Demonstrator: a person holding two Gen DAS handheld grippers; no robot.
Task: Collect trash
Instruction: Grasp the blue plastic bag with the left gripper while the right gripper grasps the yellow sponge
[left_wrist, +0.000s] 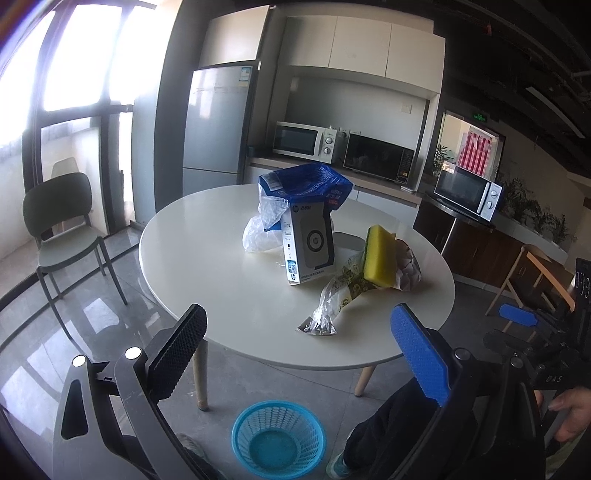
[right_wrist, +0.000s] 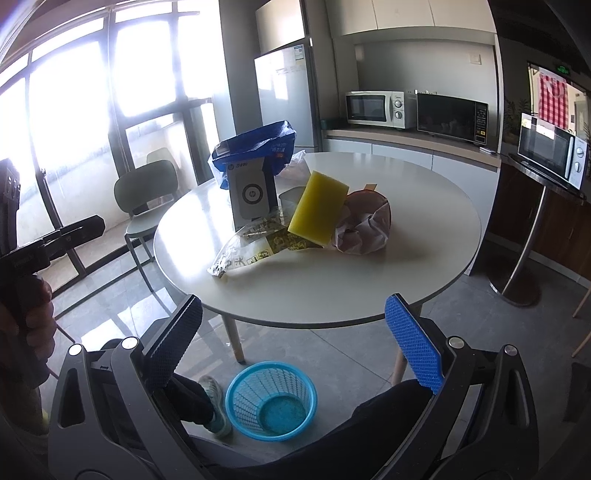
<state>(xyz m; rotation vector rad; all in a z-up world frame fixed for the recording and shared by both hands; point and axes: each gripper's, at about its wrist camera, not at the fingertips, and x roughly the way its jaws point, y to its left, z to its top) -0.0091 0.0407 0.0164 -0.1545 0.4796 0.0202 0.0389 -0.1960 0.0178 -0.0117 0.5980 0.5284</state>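
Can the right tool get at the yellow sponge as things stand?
Probably yes: the right tool is open, and the yellow sponge stands exposed on the wrappers, with only bare table edge between them.

Near half of the round surface (right_wrist: 369, 288) is bare, open approach from the front edge. Clutter sits mid-surface: upright box (right_wrist: 253, 192) with blue bag (right_wrist: 258, 144) behind it, yellow sponge (right_wrist: 317, 208) leaning on a crumpled brown bag (right_wrist: 364, 229), clear wrapper (right_wrist: 240, 254) lying nearest the edge. Blue basket (right_wrist: 271, 400) on the floor stands unobstructed between the person's legs.
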